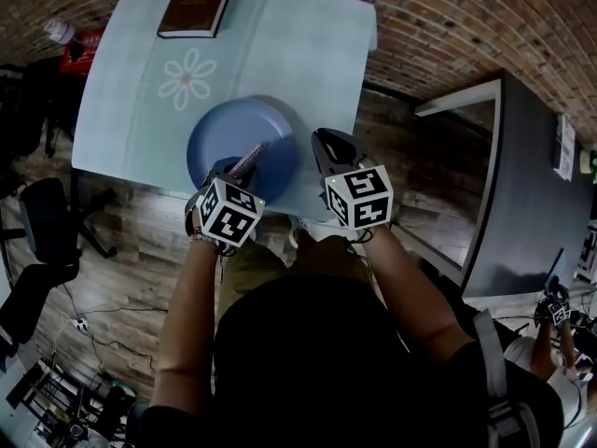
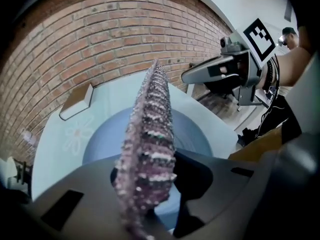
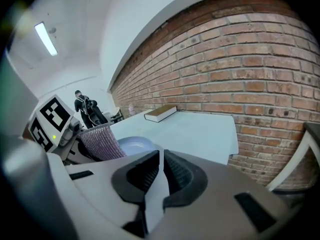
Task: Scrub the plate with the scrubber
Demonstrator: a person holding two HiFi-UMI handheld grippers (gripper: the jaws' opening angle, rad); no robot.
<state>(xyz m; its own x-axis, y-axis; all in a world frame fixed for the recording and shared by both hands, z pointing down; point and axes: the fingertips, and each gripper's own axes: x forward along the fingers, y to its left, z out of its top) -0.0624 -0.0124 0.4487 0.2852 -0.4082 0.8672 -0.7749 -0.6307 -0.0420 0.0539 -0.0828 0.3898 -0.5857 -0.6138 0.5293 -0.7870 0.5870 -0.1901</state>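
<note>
Left gripper (image 2: 150, 184) jaws are clamped on the scrubber (image 2: 152, 134), pinching its lower end. The rest sticks out past the pads, edge-on to that gripper's camera.

In the left gripper view its long axis runs from the jaws toward 12 o'clock w/ a slight lean to 1. In the head view the scrubber (image 1: 248, 161) points out of the left gripper (image 1: 233, 171) toward 1 o'clock, over the 5 o'clock part of the plate (image 1: 224, 129). Can't tell if it touches the plate.

Scrubber is thin and flat, knitted, w/ purple-pink bands and glittery flecks. Seen from the right gripper view, the scrubber (image 3: 102, 141) shows its broad face, ribbed.

Plate (image 2: 195, 134) is blue and round, lying flat on the pale blue table (image 1: 298, 54) near its front edge, at 5 o'clock from a white flower print (image 1: 187, 79).

Right gripper (image 3: 161, 176) jaws are drawn together, only a sliver btwn the pads, nothing in it. In the head view the right gripper (image 1: 326, 147) hangs just off the plate's rim at 3 o'clock, beside the left one.

A brown book (image 1: 196, 3) lies at the table's far edge, at 12 o'clock from the plate, well apart.
</note>
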